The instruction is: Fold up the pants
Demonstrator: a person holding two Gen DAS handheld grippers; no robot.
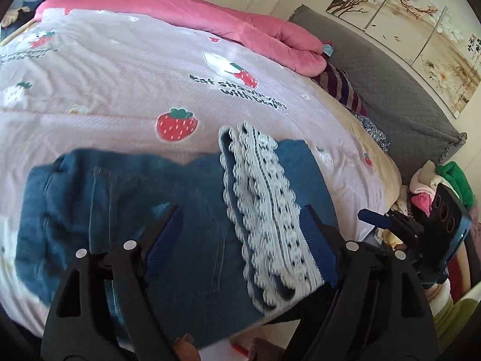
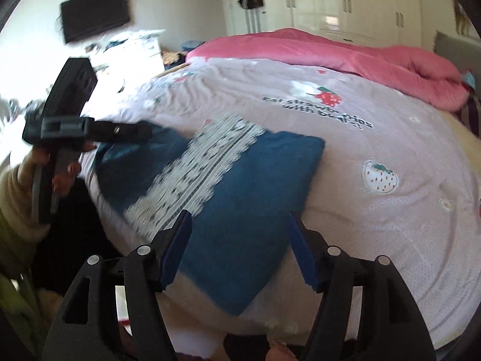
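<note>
Left wrist view: shows blue pants folded on a strawberry quilt, filling the lower centre of the frame. Carries a white lace band running from upper centre down to lower right across the fabric. Frames the left gripper with jaws spread wide, both blue pads above the cloth, nothing pinched between them. Catches the right gripper at the right edge, just off the pants' right end; jaw state there not readable. Holds a pink duvet bunched along the top, a grey headboard at upper right.

Right wrist view: puts the pants in the centre as a blue slab slanting from upper left to lower centre, lace blurred across the left half. Shows the right gripper with jaws parted, empty, poised over the near corner of the fabric. Places the left gripper at mid left over the far end of the pants, held in a hand. Hangs a dark TV on the wall at upper left.
</note>
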